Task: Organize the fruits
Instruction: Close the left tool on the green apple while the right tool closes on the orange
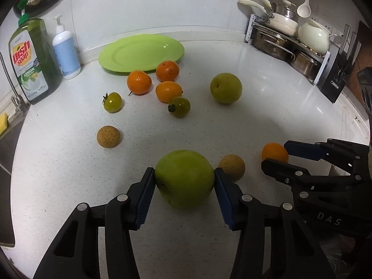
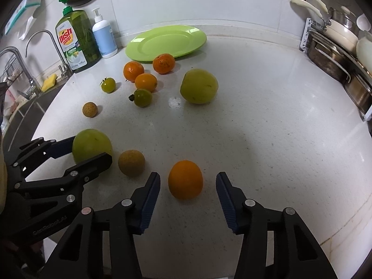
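A: The left claw (image 1: 184, 181) has its pads against both sides of the big green fruit (image 1: 184, 178) on the table (image 1: 267, 107). Round skin could squirt out and knock the tan fruit (image 1: 231, 167).

B: The right claw (image 2: 187, 187) stands narrow around the orange (image 2: 185, 179), gaps both sides. Off-centre closing rolls it; the plate (image 2: 166, 42) lies far behind.

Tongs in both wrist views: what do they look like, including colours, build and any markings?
Both are matte black linkage frames with round silver pivot pins and ribbed dark-blue pads on the fingertips. The left tongs and right tongs look identical. White lettering shows on each body seen from the other camera, "DAS" on the right one. No cables or sleeves are visible.
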Demonstrator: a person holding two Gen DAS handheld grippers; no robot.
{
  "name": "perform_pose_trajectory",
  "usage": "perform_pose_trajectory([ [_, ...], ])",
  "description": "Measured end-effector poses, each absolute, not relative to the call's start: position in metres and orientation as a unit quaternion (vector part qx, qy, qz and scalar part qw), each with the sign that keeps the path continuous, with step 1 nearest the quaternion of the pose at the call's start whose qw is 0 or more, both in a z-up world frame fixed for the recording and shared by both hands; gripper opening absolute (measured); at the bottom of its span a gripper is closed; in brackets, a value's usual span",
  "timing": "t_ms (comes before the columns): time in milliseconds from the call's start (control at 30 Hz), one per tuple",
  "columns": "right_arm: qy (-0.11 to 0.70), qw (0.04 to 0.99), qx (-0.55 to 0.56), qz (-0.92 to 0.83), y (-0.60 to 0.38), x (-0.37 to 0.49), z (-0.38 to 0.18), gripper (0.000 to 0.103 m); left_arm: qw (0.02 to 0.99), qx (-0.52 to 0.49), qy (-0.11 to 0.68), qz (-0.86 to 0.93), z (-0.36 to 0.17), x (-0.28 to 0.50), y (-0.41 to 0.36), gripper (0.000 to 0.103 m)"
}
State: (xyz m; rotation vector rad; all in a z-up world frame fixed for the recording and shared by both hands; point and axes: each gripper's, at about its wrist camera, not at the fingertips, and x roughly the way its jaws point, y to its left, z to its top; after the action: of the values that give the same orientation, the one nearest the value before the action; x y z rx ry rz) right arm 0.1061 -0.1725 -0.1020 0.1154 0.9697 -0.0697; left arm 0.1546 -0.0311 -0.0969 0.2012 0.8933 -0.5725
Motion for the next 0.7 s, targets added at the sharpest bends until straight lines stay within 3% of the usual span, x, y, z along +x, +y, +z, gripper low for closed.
perform_pose_trajectory([
  [167,0.47,0.88,0.055,-0.029,-0.1716,0.1074,-0.103,0.033,0.858,0.093,0.425,-0.272,-0.0971,0.1541,-0.0306,0.05],
  [700,0.461,0.886,0.045,-0.026,-0.1672,0.1061,-0.0976,0.032,0.863,0.089,0.416,-0.271,-0.0908,0.1528,-0.0269,0.049],
])
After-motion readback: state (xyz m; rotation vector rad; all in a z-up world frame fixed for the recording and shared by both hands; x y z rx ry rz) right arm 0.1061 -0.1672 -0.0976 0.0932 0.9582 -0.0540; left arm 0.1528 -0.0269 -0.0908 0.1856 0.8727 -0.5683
